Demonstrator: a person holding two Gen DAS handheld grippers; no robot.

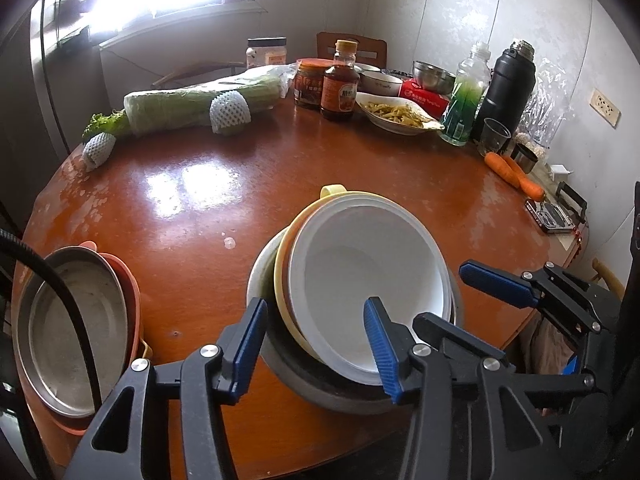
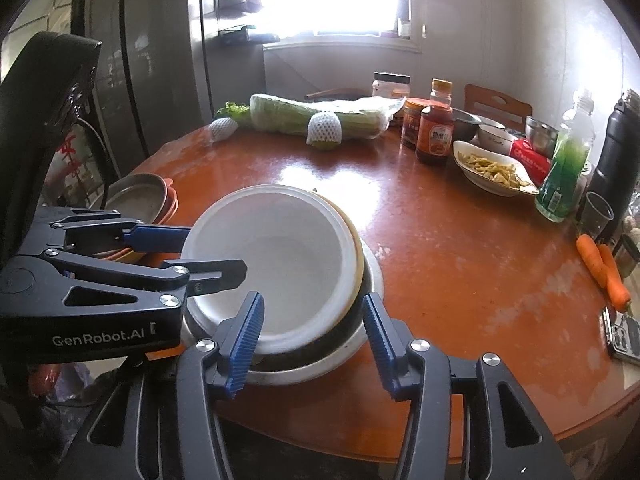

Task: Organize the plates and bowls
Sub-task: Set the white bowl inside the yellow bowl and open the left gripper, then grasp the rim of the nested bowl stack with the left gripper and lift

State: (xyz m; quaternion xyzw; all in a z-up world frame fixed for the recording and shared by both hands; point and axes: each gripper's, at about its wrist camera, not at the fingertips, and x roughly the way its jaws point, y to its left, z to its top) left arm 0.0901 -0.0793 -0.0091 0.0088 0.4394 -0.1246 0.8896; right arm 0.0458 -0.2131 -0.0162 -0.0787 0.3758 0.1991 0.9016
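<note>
Two carrots, two bottles (two stacks of dishes).

A round, glossy brown bench carries everything. Near its front edge stands a bowl stack on a steel basin, and to its left a steel plate lies in orange dishes. Along the far side lie a wrapped cabbage, two sauce bottles, a dish of food, a green bottle, a black flask, a cup, two carrots and, near the right edge, a phone.
</note>
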